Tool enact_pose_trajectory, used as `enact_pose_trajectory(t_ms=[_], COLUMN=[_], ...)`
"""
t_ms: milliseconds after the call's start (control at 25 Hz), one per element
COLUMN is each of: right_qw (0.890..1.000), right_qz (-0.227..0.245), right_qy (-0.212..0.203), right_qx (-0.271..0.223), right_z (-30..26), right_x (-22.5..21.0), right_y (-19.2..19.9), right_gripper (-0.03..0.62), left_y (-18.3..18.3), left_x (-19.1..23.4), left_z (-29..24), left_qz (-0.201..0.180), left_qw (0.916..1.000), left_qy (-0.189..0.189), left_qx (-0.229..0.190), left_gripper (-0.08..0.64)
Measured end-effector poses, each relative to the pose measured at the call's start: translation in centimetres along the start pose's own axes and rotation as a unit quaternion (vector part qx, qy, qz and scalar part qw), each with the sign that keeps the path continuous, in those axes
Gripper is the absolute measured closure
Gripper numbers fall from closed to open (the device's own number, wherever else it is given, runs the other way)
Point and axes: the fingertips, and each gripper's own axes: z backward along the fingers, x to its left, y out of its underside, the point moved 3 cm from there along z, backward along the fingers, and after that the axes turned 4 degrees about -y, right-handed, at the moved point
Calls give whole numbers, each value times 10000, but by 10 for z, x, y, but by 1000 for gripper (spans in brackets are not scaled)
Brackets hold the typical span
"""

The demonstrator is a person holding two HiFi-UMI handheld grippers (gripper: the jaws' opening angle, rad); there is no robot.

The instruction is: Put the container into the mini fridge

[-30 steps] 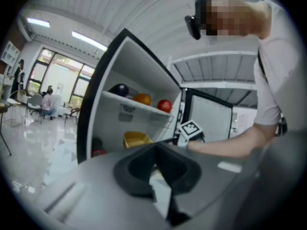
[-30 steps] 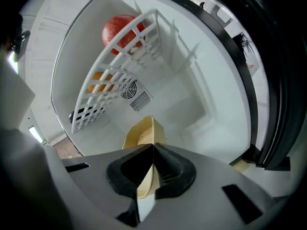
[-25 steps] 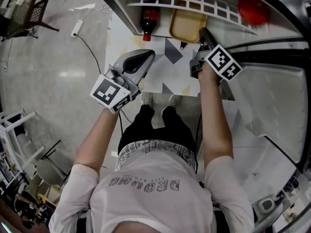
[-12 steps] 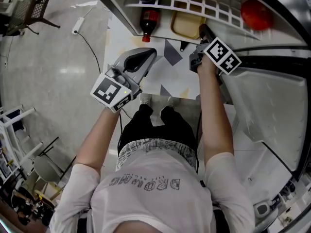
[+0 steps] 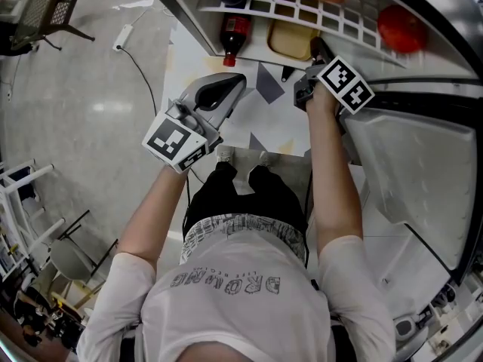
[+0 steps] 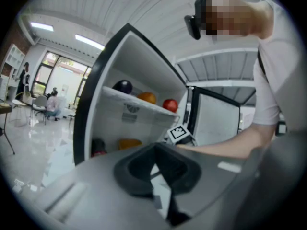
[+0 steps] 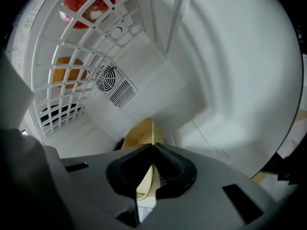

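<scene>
Shows left tool (image 6: 156,150) closed on nothing, held outside the mini fridge (image 7: 216,80). Further right, shows right tool (image 7: 152,150) clamped on the rim of the yellow container (image 7: 141,133), already inside below the wire shelf (image 5: 302,6), near the fridge floor's front edge. Seems nearly done: only setting down, releasing and withdrawing left.

Yellow container (image 7: 141,138); white mini fridge (image 7: 216,80); red bottle (image 5: 236,30).

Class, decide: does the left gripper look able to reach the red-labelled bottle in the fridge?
Probably yes: the left gripper hangs near the bottle, nothing between them, though its jaws are shut.
</scene>
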Motion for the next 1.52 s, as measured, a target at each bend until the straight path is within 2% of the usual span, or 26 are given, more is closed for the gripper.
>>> enact_pose_trajectory(t_ms=[440, 600, 960, 1200, 1520], right_qw=[10000, 9999, 9983, 9962, 9891], right_qz=[-44, 64, 544, 826, 1306], right_qy=[85, 133, 148, -85, -618], right_qx=[-7, -82, -163, -272, -292], right_z=[-1, 6, 44, 78, 129], right_x=[-3, 1, 22, 53, 105], right_y=[-3, -5, -4, -10, -8], right_gripper=[539, 525, 537, 561, 581], left_y=[-6, -9, -32, -47, -65], left_x=[2, 2, -6, -17, -31], left_z=[8, 10, 19, 27, 45], left_qz=[-22, -32, -162, -225, -278], left_qw=[10000, 10000, 9996, 9989, 9981], left_qy=[2, 37, 192, 332, 415], left_qx=[-12, -20, -110, -225, -364], left_gripper=[555, 555, 555, 555, 555])
